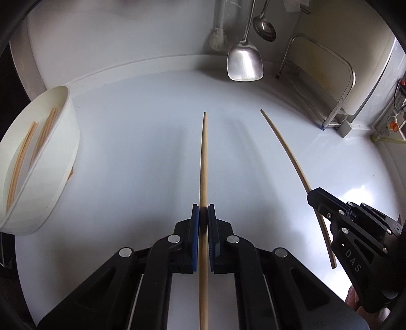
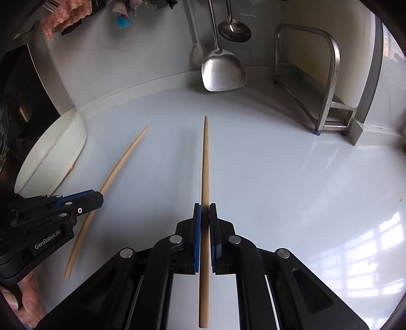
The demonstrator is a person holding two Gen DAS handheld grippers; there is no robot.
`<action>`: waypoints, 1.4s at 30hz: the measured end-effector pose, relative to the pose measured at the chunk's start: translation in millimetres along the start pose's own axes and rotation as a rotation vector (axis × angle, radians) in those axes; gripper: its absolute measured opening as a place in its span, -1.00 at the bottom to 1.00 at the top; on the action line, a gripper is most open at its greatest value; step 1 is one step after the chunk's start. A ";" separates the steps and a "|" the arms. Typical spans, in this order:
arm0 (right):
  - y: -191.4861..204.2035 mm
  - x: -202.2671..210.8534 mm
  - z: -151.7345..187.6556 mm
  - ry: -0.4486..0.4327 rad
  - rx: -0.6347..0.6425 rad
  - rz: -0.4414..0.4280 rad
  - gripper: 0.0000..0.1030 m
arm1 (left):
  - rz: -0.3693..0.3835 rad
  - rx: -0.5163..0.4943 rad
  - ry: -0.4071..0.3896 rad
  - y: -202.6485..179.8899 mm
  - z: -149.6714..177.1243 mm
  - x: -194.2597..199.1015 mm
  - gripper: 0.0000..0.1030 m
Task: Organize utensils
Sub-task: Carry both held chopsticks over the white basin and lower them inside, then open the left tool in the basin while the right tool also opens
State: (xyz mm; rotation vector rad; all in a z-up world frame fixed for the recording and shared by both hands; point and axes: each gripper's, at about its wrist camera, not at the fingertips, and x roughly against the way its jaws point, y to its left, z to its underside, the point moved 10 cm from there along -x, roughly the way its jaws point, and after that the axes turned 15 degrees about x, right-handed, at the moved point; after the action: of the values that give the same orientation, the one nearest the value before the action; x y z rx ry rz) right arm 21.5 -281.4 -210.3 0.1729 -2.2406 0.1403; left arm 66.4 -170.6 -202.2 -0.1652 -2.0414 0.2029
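Each gripper holds one long bamboo chopstick, pointing forward above the white counter. My left gripper [image 1: 203,208] is shut on a chopstick [image 1: 203,157]; it also shows in the right wrist view [image 2: 97,196] with its chopstick [image 2: 121,162]. My right gripper [image 2: 205,207] is shut on a second chopstick [image 2: 205,162]; it shows at the right of the left wrist view [image 1: 313,196] with its chopstick [image 1: 286,149]. A white oval tub [image 1: 54,157] at the left holds several chopsticks [image 1: 22,154]; the tub also shows in the right wrist view [image 2: 54,152].
A steel spatula [image 1: 244,63] and ladle [image 1: 264,28] hang against the back wall, also seen in the right wrist view as spatula [image 2: 223,72] and ladle [image 2: 234,29]. A steel rack [image 2: 327,83] stands at the back right. Cloths [image 2: 66,17] hang at the upper left.
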 end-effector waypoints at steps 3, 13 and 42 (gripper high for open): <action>13.3 21.0 -20.9 -0.030 0.021 -0.025 -0.88 | 0.000 0.049 -0.022 10.0 -13.2 26.5 -0.87; 118.3 49.8 -109.7 -0.117 0.105 -0.160 -0.88 | -0.083 0.221 -0.179 138.9 -84.5 118.0 -0.87; 331.7 -131.6 -184.2 0.169 0.163 -0.248 -0.88 | -0.125 0.251 0.002 329.1 -145.7 23.2 -0.86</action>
State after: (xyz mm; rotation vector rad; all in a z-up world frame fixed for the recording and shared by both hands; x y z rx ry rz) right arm 186.7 84.6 -212.0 0.5056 -2.0204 0.1962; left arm 195.0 166.0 -186.6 0.1175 -1.9969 0.3774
